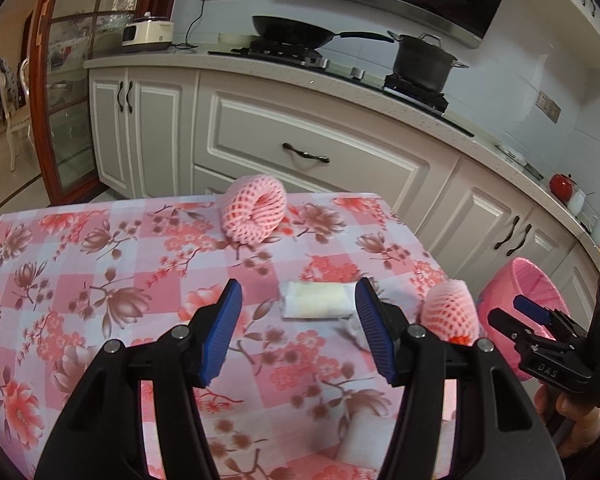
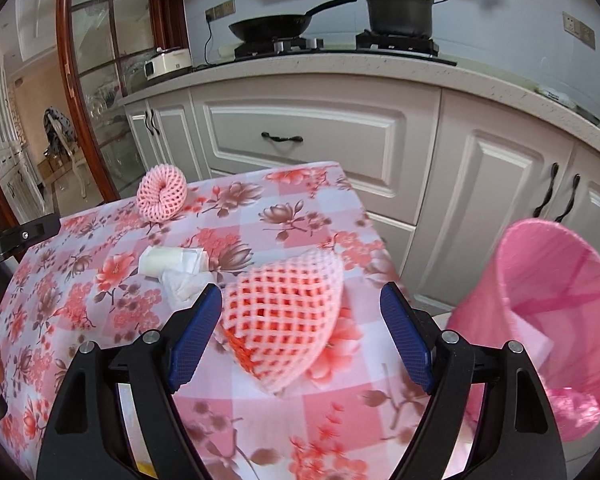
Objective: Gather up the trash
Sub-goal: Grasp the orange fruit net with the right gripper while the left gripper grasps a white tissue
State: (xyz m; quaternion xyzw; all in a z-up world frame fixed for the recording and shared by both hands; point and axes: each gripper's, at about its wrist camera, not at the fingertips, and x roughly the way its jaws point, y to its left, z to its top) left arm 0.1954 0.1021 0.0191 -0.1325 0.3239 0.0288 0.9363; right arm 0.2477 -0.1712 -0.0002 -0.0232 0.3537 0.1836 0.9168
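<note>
The left gripper [image 1: 298, 296] is held open over a white wrapper [image 1: 318, 299]. The right gripper [image 2: 300, 300] is spread wide around a pink foam net [image 2: 284, 312], untouched, left of the pink bin [image 2: 556, 320].

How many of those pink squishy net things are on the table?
2. One foam net sits curled like a doughnut near the table's far edge. The other foam net lies near the right edge, close to the pink bin, between the right gripper's open fingers. The grippers may hide more.
</note>
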